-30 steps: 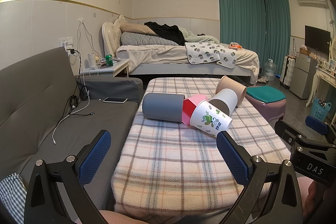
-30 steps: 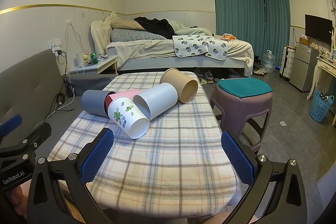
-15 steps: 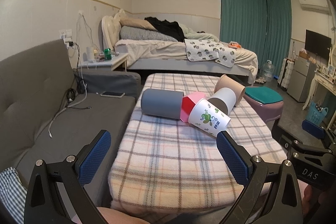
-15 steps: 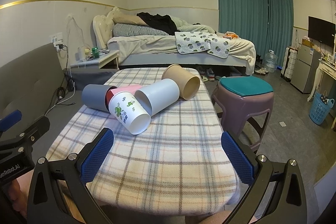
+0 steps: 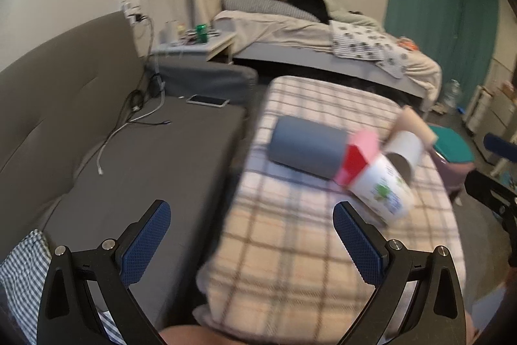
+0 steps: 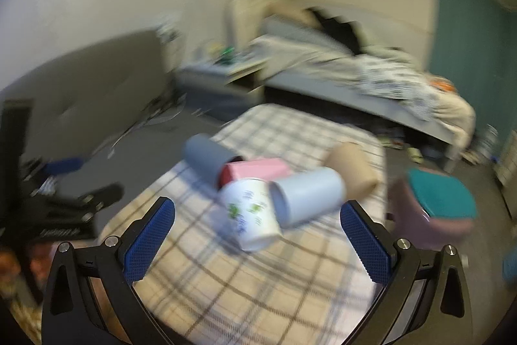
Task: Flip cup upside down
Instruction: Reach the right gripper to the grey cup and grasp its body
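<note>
You're holding both hand-held grippers spread wide and empty: left hand-held gripper and right hand-held gripper are both hovering over the near edge of the bench, touching nothing. Frames are motion-blurred, so fine detail is soft.

Progress, as I'm judging it: nothing is flipped yet. Five cups are all lying on their sides in one cluster mid-bench:
- Nearest: white cup with green print, mouth pointing toward you.
- Just right of it, touching: plain white cup, mouth facing near-left.
- Behind those: pink cup with its red inside showing, resting against the grey cup at the far left.
- Far right: tan cup, near the bench's right edge.

I can't tell which cup is meant; the printed one is sitting closest to the right hand-held gripper's line.

Everything is remaining: approach, grasp, rotate mouth-down, set on the plaid cover. Cups are touching, so lifting one is probably going to nudge its neighbours.
</note>
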Demonstrator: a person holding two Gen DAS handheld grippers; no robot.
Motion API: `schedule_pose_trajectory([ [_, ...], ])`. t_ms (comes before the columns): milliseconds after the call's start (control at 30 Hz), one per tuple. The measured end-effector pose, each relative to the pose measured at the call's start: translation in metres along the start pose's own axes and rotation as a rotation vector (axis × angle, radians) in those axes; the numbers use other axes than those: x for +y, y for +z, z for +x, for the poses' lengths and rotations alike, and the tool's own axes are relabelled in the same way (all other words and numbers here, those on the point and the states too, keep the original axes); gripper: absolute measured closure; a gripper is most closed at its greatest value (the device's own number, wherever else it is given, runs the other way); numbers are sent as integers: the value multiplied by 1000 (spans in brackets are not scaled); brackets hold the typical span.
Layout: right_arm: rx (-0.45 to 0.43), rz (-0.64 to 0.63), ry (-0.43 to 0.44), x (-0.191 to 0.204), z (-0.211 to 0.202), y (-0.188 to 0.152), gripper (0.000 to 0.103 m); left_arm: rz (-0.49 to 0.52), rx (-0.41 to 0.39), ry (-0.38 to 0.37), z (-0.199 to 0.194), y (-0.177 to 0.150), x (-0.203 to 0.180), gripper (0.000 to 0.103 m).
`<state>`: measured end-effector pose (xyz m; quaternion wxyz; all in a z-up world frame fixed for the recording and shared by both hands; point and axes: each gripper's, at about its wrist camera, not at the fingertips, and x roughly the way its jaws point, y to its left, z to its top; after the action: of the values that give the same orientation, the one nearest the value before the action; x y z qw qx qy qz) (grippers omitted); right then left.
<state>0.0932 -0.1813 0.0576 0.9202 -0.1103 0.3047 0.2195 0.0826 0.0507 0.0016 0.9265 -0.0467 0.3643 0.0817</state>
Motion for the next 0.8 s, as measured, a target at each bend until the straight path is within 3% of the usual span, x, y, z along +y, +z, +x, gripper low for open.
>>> schedule_pose_trajectory([
  [67, 59, -97, 32, 6, 24, 21, 0, -12, 14, 13, 11, 6, 6, 0],
  [133, 83, -176, 21, 14, 45, 35, 0, -19, 39, -21, 24, 10, 15, 0],
  [300, 158, -321, 96, 39, 110, 65, 0, -70, 72, 11, 55, 12, 38, 0],
  [533, 313, -397, 169, 62, 200, 61, 2, -81, 113, 20, 86, 16, 65, 0],
  [700, 405, -458, 189, 73, 236, 55, 6, -91, 149, 41, 107, 15, 69, 0],
  [800, 444, -488, 203, 79, 250, 51, 15, -98, 168, 45, 112, 13, 71, 0],
])
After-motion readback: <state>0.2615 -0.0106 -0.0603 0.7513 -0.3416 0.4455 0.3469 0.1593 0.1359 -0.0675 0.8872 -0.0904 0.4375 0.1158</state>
